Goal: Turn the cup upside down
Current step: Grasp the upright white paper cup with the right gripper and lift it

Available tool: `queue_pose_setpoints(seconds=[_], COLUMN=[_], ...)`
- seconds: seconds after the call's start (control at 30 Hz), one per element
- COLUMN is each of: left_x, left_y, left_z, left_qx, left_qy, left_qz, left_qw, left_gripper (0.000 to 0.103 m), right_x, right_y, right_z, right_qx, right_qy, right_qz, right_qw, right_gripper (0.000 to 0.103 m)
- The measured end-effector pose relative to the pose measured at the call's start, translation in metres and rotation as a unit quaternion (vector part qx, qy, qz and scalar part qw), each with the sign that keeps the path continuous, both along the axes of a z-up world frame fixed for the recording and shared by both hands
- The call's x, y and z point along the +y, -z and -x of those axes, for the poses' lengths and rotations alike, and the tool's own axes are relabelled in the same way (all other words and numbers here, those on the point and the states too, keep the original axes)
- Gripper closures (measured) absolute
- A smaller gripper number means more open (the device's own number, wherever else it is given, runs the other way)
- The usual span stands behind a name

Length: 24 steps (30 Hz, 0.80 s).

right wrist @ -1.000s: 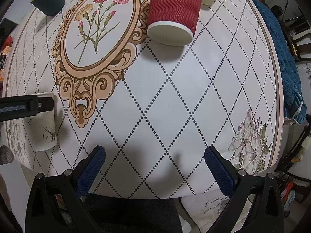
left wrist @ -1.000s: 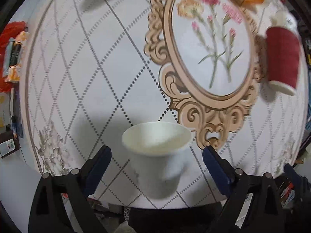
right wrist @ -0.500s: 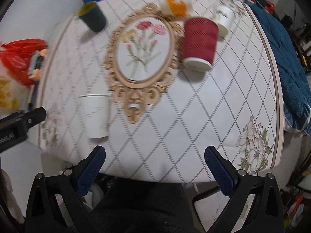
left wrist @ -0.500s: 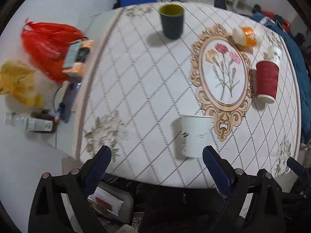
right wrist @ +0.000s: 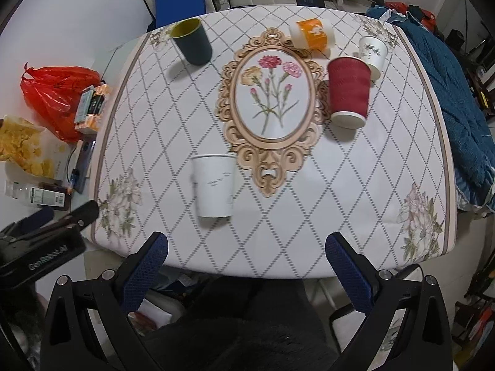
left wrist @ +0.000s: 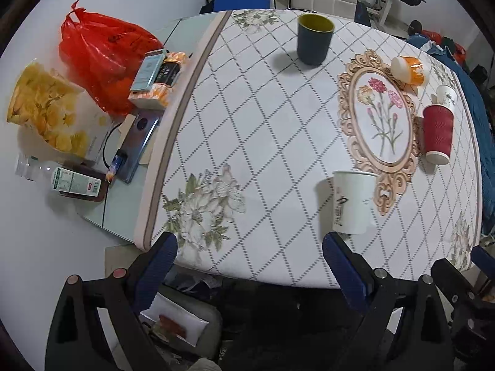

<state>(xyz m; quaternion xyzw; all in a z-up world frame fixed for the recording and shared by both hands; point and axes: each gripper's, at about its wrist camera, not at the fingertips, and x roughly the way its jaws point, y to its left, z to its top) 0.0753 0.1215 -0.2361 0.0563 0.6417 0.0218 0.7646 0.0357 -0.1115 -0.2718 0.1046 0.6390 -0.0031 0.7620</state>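
Observation:
A white paper cup (left wrist: 352,202) stands upright on the patterned tablecloth, left of the ornate flower frame; it also shows in the right wrist view (right wrist: 213,185). A red ribbed cup (right wrist: 349,92) stands upside down right of the frame, also in the left wrist view (left wrist: 437,134). My left gripper (left wrist: 249,255) is open and empty, held high off the table's near edge, the white cup beyond its right finger. My right gripper (right wrist: 246,255) is open and empty, also high off the near edge. The left gripper's body (right wrist: 43,241) shows at lower left.
A dark cup with a yellow inside (right wrist: 191,41) stands at the back left. An orange cup (right wrist: 312,34) lies on its side at the back, a small white cup (right wrist: 372,52) beside the red one. A red bag (left wrist: 99,58), boxes, a phone and a bottle lie left of the table.
Both grippers have pulled up and back from the table. One second ago the white cup sat between the left fingers; now it stands free, far beyond them.

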Motion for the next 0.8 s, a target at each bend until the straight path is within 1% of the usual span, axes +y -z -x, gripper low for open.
queue_pose_setpoints(seconds=[0.17, 0.37, 0.43, 0.5, 0.53, 0.57, 0.63, 0.67, 0.7, 0.73, 0.77, 0.8], left_x=[0.019, 0.038, 0.045, 0.049, 0.051, 0.053, 0.057, 0.057, 0.058, 0.059, 0.059, 0.06], left_y=[0.003, 0.014, 0.022, 0.028, 0.033, 0.036, 0.045, 0.049, 0.053, 0.057, 0.06, 0.064], left_z=[-0.002, -0.008, -0.01, -0.01, -0.011, -0.011, -0.01, -0.01, -0.01, -0.01, -0.01, -0.011], left_qx=[-0.004, -0.003, 0.004, 0.007, 0.011, 0.015, 0.023, 0.027, 0.031, 0.035, 0.037, 0.04], left_qy=[-0.011, -0.03, -0.041, -0.05, -0.055, -0.06, -0.074, -0.079, -0.083, -0.089, -0.093, -0.098], left_qz=[0.002, -0.012, -0.005, -0.005, -0.002, 0.001, 0.007, 0.008, 0.008, 0.011, 0.011, 0.01], left_qw=[0.9999, 0.9995, 0.9991, 0.9987, 0.9984, 0.9981, 0.997, 0.9965, 0.996, 0.9954, 0.9949, 0.9944], left_gripper=[0.007, 0.007, 0.007, 0.007, 0.007, 0.007, 0.007, 0.007, 0.007, 0.007, 0.007, 0.007], right_x=[0.027, 0.044, 0.049, 0.053, 0.057, 0.061, 0.072, 0.079, 0.085, 0.091, 0.099, 0.103], right_y=[0.0, 0.001, 0.003, 0.002, 0.001, 0.001, 0.003, 0.006, 0.011, 0.016, 0.024, 0.031], right_z=[0.0, -0.009, -0.017, -0.028, -0.035, -0.04, -0.05, -0.055, -0.057, -0.06, -0.061, -0.062], right_qx=[-0.006, -0.007, -0.006, -0.017, -0.027, -0.034, -0.039, -0.043, -0.043, -0.04, -0.034, -0.031], right_qy=[-0.005, -0.019, -0.04, -0.077, -0.11, -0.147, -0.228, -0.284, -0.326, -0.37, -0.422, -0.457], right_qz=[0.002, 0.006, 0.017, 0.035, 0.055, 0.075, 0.123, 0.156, 0.181, 0.206, 0.233, 0.252], right_qw=[1.0, 1.0, 0.999, 0.996, 0.992, 0.986, 0.965, 0.945, 0.927, 0.905, 0.876, 0.853], right_gripper=[0.0, 0.0, 0.0, 0.0, 0.0, 0.0, 0.0, 0.0, 0.0, 0.0, 0.0, 0.0])
